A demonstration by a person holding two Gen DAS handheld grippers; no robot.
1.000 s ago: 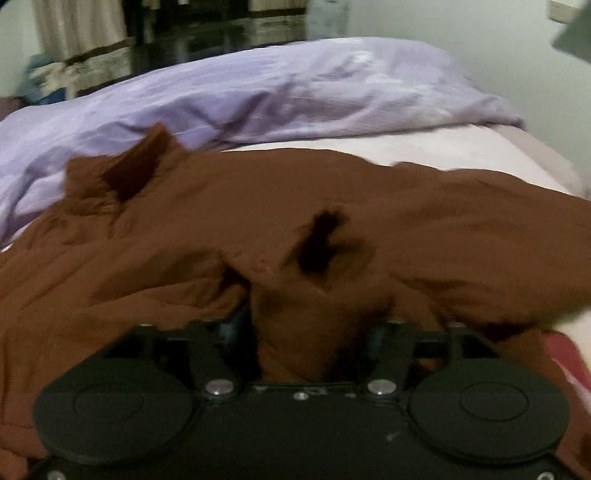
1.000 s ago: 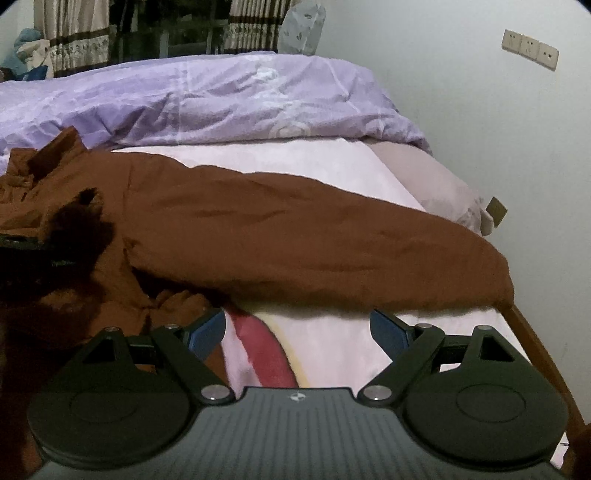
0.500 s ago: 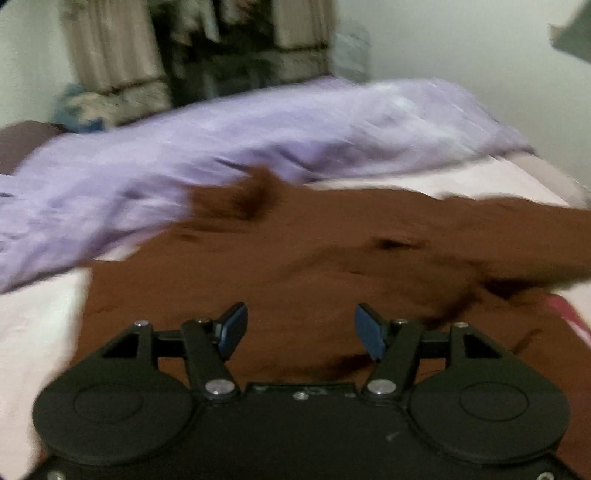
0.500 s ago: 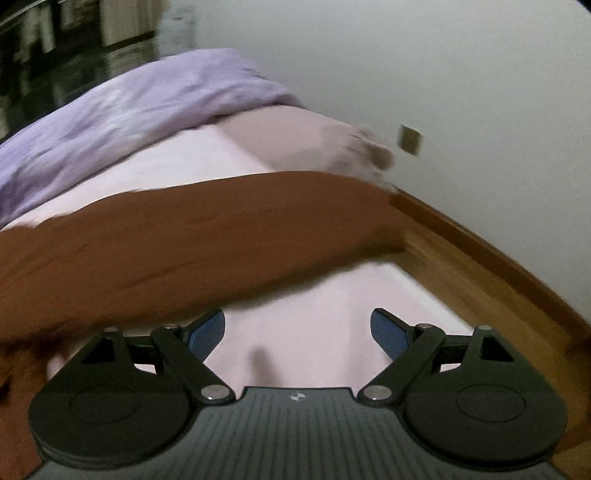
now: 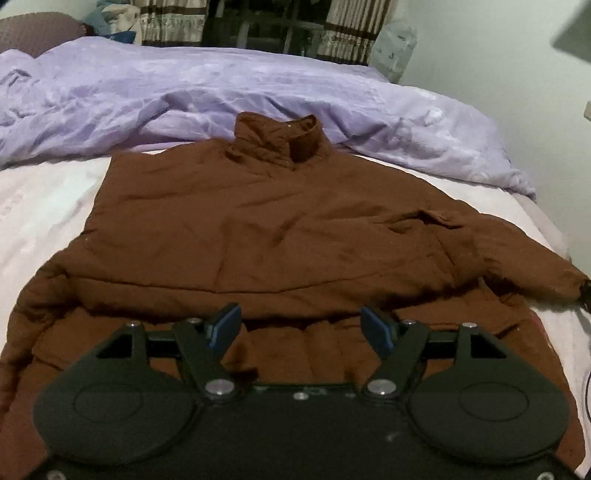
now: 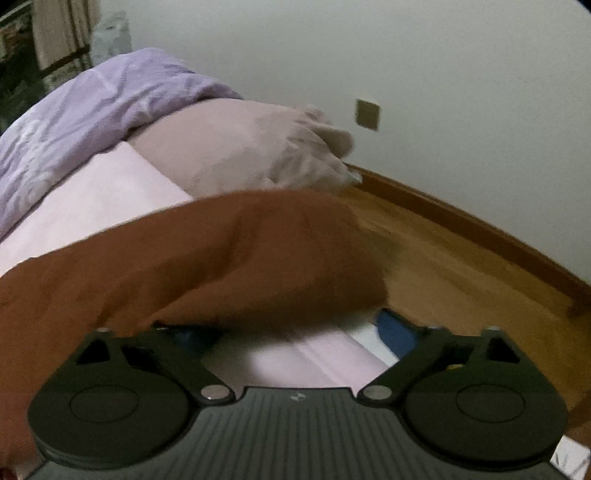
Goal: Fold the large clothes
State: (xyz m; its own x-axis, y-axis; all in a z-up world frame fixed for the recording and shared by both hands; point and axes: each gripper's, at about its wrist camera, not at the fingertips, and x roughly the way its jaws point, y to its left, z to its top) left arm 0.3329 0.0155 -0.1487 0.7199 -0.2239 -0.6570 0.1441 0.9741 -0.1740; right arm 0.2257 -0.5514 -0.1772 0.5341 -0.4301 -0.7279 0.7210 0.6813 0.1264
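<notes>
- The left gripper (image 5: 301, 325) hangs over the near hem of the jacket (image 5: 266, 236). Its blue pads (image 5: 225, 325) stand apart with nothing between them, and they have just been opening.
- The right gripper (image 6: 295, 332) sits at the cuff end of the sleeve (image 6: 229, 258). Its jaws have just been closing. The left pad is hidden under the cloth and the picture is blurred, so I cannot tell whether they press on it yet.
- The jacket lies flat on the bed, front up, collar (image 5: 280, 136) at twelve o'clock from the left gripper, one sleeve running out to three o'clock.
- I judge it soft, puffy and fairly light, quilted, so it will spring back rather than hold a crease. The cloth looks matte, not slippery. Nothing fragile.
- Best holds, I think, are the cuff, the hem corners and the shoulder seam, where the layers bunch thick enough to pinch.
- The sheet (image 5: 44, 206) under it is pale pink and soft, so it may ruck up if dragged.
- A lilac duvet (image 5: 184, 96) is heaped at twelve o'clock, touching the collar. A pillow (image 6: 240, 147) lies past the sleeve.
- Beyond that are a wood floor (image 6: 461, 258), a white wall (image 6: 369, 55) and curtains (image 5: 351, 33).
</notes>
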